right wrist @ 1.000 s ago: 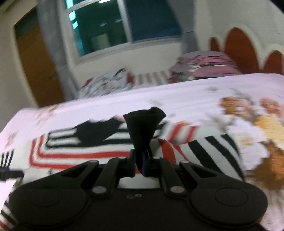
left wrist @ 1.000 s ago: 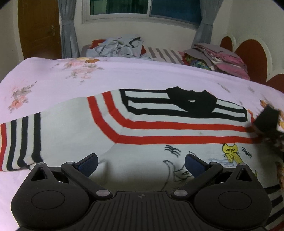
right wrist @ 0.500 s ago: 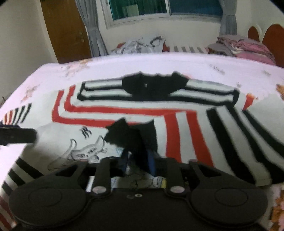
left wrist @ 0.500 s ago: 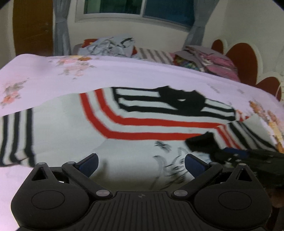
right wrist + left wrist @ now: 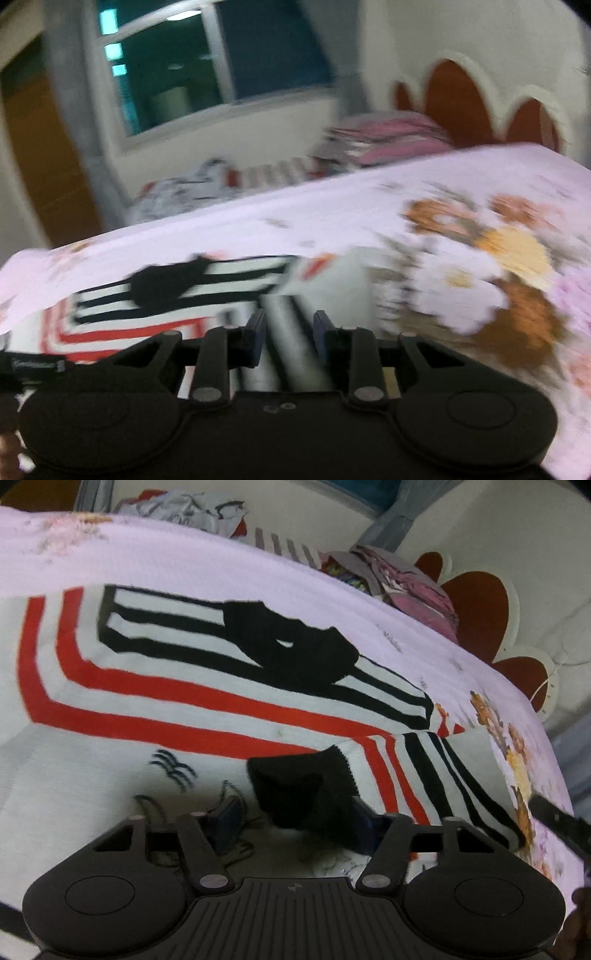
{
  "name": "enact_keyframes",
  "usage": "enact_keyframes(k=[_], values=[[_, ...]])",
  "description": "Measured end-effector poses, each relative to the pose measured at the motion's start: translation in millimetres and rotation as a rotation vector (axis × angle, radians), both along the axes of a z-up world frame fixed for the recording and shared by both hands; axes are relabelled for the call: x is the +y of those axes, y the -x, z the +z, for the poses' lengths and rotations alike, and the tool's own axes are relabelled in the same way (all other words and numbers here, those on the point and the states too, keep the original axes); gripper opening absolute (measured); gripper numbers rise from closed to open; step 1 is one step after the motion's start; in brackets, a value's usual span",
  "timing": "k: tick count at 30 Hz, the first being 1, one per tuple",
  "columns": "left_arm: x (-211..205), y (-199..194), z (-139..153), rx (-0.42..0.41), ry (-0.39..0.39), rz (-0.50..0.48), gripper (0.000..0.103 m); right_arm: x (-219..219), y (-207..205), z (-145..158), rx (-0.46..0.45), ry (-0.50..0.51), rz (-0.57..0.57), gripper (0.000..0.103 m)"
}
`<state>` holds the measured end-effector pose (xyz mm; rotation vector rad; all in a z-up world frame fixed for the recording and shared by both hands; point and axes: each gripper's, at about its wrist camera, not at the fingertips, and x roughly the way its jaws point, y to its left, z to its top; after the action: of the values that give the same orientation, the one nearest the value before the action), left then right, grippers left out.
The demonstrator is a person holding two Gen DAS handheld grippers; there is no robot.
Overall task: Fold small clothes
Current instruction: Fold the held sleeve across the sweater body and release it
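A small white sweater (image 5: 155, 686) with red and black stripes and a black collar (image 5: 295, 653) lies flat on the pink floral bedsheet (image 5: 221, 561). Its right sleeve is folded inward over the body, and the black cuff (image 5: 303, 790) rests just in front of my left gripper (image 5: 295, 819), which is open with the cuff between its blue pads. My right gripper (image 5: 288, 336) is open and empty, pulled back to the right over the folded sleeve (image 5: 332, 284). The right wrist view is blurred.
Piles of other clothes lie at the far side of the bed: a grey heap (image 5: 192, 509) and a pink stack (image 5: 410, 590). A red scalloped headboard (image 5: 476, 613) stands at the right. A window (image 5: 207, 70) and a door (image 5: 40, 162) are behind.
My right gripper carried the sleeve cuff across the sweater, let it go and pulled back to the right. My left gripper moved right toward the cuff and narrowed, staying open.
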<state>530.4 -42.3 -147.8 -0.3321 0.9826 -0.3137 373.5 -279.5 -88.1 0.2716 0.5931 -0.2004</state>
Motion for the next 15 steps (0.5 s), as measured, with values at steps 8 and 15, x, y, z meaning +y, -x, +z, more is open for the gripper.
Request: enact_keyframes(k=[8,15], values=[[3,4,20,-0.132,-0.054,0.029,0.008,-38,6,-18,0.036,-0.087,-0.090,0.027],[40,12,25,-0.171,-0.171,0.090,0.008,-30,-5,-25,0.057,-0.111,-0.044,0.027]])
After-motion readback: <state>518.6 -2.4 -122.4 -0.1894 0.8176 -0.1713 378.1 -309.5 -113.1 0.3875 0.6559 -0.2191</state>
